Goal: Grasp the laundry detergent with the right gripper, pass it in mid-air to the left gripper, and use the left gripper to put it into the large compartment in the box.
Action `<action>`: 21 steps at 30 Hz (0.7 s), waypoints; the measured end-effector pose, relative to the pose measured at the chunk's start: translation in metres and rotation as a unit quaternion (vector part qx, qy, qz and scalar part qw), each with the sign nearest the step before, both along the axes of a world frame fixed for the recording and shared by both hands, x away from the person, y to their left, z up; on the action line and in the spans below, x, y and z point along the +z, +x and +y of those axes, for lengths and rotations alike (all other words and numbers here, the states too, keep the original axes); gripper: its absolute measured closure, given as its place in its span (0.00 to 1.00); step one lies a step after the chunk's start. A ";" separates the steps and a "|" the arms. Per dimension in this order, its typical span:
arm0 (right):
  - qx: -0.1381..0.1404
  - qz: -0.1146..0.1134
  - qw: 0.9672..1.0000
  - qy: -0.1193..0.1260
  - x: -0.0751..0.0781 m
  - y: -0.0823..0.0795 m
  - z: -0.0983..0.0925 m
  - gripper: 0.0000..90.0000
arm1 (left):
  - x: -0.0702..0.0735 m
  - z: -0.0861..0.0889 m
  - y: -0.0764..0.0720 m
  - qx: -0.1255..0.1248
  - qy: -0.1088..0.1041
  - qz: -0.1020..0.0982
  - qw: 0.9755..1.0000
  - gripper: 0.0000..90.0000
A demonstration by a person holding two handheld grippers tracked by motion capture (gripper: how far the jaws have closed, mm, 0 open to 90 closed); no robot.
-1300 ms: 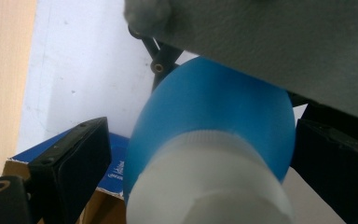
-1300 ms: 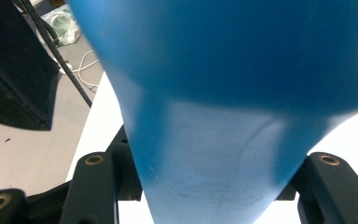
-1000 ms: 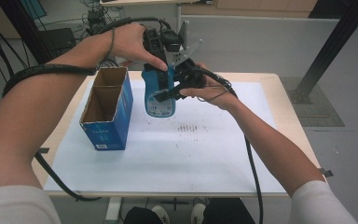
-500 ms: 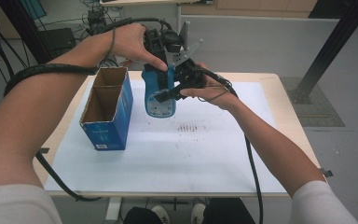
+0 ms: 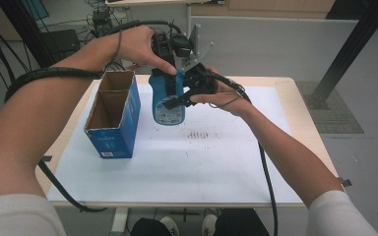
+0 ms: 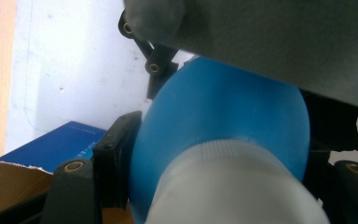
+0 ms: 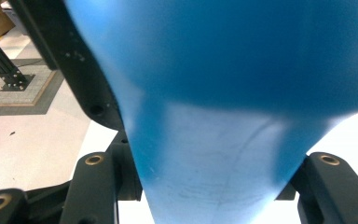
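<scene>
Fig.: two-handed hold on the blue bottle [image 5: 168, 98], lifted above the table [image 5: 295, 98], just right of the open blue carton [image 5: 114, 118]. Nearest you, both forearms reach fwd. Your right gripper [image 5: 184, 98] is clamped on the bottle's mid body, jaws pressed to both sides in the right gripper view [image 7: 223, 154]. Farther off, your left gripper [image 5: 173, 73] has just been closing; its pads now pinch the bottle's shoulder below the white cap [image 6: 233, 186]. Step in hand: likely transfer of grip, or bracing to turn the cap. Next move calls for one grip held firm while the other works, w/ the bottle kept upright.
</scene>
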State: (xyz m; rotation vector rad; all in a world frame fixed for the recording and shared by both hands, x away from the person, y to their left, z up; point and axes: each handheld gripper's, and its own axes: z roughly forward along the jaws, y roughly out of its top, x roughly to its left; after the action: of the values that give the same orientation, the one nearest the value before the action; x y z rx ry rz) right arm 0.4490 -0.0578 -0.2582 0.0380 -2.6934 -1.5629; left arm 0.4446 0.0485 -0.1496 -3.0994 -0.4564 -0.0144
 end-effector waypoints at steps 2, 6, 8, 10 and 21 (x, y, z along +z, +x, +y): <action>0.002 0.001 1.000 0.000 -0.001 0.000 0.000 0.48 | -0.001 0.000 0.000 -0.001 -0.002 0.002 1.000 0.37; 0.002 0.002 1.000 -0.001 -0.002 -0.001 0.000 0.48 | -0.002 0.000 0.000 -0.002 -0.001 0.002 1.000 0.37; 0.001 0.001 1.000 -0.001 -0.002 -0.001 0.000 0.48 | -0.002 0.000 0.000 -0.001 0.001 0.003 1.000 0.37; 0.001 0.000 1.000 -0.002 -0.002 -0.001 0.000 0.48 | -0.002 -0.001 0.000 -0.002 0.002 0.002 1.000 0.38; -0.001 -0.004 1.000 0.002 -0.004 0.000 -0.001 0.48 | -0.003 -0.001 -0.001 0.002 -0.002 -0.002 1.000 0.38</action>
State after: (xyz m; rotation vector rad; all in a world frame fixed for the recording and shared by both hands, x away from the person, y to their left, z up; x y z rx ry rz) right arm 0.4491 -0.0591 -0.2623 0.0417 -2.6977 -1.5732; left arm 0.4432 0.0474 -0.1531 -3.1023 -0.4626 -0.0212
